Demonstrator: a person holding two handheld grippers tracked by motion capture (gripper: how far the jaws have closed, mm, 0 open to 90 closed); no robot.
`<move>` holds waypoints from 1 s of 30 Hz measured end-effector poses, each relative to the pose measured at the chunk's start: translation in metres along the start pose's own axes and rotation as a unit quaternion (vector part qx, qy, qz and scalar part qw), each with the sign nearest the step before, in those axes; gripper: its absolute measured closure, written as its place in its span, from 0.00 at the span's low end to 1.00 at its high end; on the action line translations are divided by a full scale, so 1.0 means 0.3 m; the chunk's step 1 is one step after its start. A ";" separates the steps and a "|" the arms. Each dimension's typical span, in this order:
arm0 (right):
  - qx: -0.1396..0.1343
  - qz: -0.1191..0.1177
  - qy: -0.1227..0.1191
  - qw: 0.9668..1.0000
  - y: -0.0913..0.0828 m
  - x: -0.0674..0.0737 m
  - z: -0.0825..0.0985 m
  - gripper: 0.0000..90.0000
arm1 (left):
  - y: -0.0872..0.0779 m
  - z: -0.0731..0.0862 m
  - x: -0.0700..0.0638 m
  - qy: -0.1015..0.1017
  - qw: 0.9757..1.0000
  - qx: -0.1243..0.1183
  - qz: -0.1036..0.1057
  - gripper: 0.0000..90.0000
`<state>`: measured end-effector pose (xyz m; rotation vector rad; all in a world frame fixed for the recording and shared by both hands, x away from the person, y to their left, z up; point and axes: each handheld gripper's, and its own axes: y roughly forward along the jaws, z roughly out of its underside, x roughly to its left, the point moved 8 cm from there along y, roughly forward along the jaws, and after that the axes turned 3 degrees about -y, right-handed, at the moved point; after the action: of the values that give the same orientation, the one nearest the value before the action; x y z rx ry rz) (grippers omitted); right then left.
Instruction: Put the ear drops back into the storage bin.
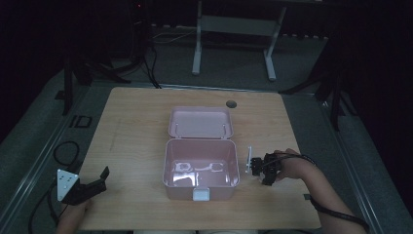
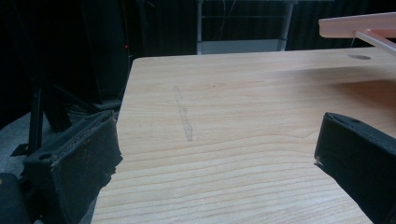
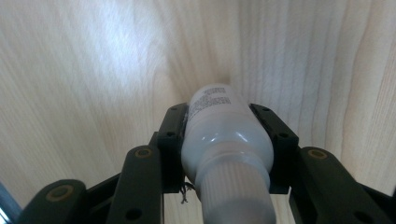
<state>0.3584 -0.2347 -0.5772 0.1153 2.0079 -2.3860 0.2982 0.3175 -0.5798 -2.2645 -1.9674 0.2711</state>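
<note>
- Work surface: a light wooden table with a round cable hole near its far edge.
- At the table's middle stands an open pink plastic box with rounded corners. Its hinged lid is thrown back toward the far side, and a white latch sits on the near wall. The glossy interior shows pale reflections; contents cannot be told.
- Right gripper: jaws clamped on a small white plastic bottle with printed text on its body and a ribbed cap nearest the camera. The bottle's base points down at the table; whether it touches cannot be told. In the high view this gripper is just beside the box's right wall, held by the person's right hand.
- Left gripper: jaws spread wide apart with nothing between them, at the near left corner of the table, well apart from the box. In its own view the two black fingers frame bare wood, with the lid's edge at upper right.
</note>
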 end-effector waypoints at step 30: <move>-0.004 0.005 -0.032 0.999 -0.216 0.100 -0.025 0.66 | 0.000 0.000 0.000 0.000 1.000 0.001 0.000 0.00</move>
<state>0.3247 -0.2151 -0.5168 0.0483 1.9837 -2.3430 0.2984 0.3175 -0.5799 -2.2625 -1.9675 0.2732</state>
